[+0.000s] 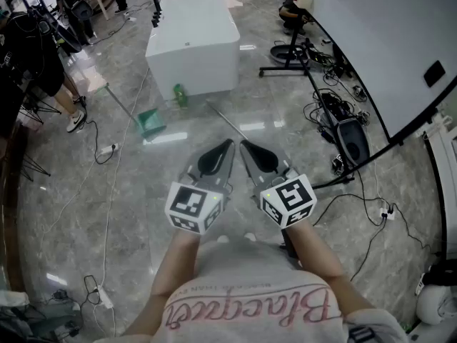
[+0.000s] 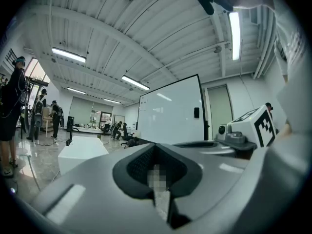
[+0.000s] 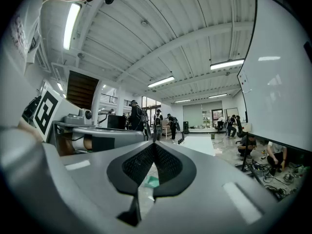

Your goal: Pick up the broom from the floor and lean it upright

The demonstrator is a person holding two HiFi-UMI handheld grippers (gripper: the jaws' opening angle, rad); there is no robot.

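The broom lies on the grey floor ahead of me: a thin pale handle runs from a small green head by the white box toward my grippers. My left gripper and right gripper are held level side by side above the floor, short of the handle's near end. Both are shut with nothing between the jaws. In the left gripper view the left gripper's pads meet at the tip. In the right gripper view the right gripper's pads also meet, and a green patch of floor clutter shows below them.
A big white box stands ahead. A green dustpan with a long handle lies to its left. Cables, a black stand and a whiteboard line the right side. A person stands at the left.
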